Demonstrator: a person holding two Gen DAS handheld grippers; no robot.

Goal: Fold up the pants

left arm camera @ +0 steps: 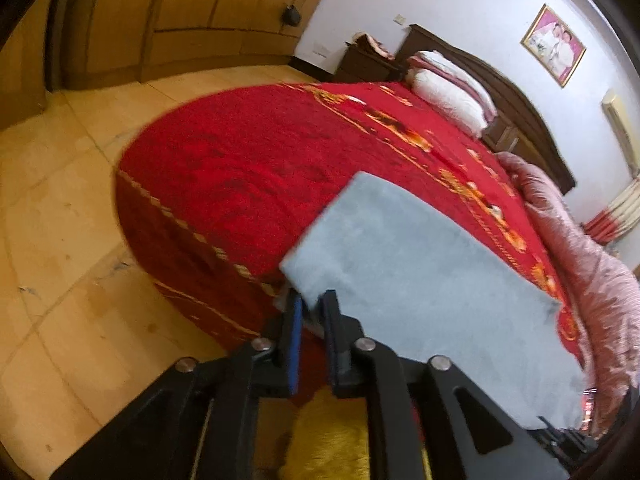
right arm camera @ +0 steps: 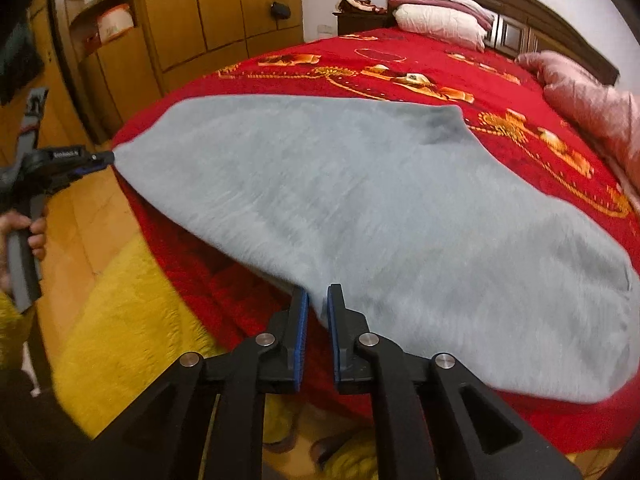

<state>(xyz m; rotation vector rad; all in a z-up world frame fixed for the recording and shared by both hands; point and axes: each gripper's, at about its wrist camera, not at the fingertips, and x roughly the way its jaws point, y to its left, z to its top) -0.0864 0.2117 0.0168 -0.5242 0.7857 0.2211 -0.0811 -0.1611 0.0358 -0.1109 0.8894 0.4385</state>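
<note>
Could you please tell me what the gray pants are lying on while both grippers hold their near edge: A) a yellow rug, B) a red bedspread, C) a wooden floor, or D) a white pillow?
B: the gray pants are spread across the red bedspread, with the left gripper and right gripper each pinching the near edge.

The pants (right arm camera: 360,216) lay spread over the near part of the bed (right arm camera: 400,60), one corner hanging past the bed's edge at nine o'clock, where the left gripper (right arm camera: 105,157) met it. The right gripper (right arm camera: 318,300) met their near edge at six o'clock. Pillows (right arm camera: 436,12) sat stacked at the headboard (right arm camera: 520,4) at one o'clock, a bundled quilt (right arm camera: 592,108) at two o'clock, a wardrobe (right arm camera: 224,8) at eleven o'clock.
</note>
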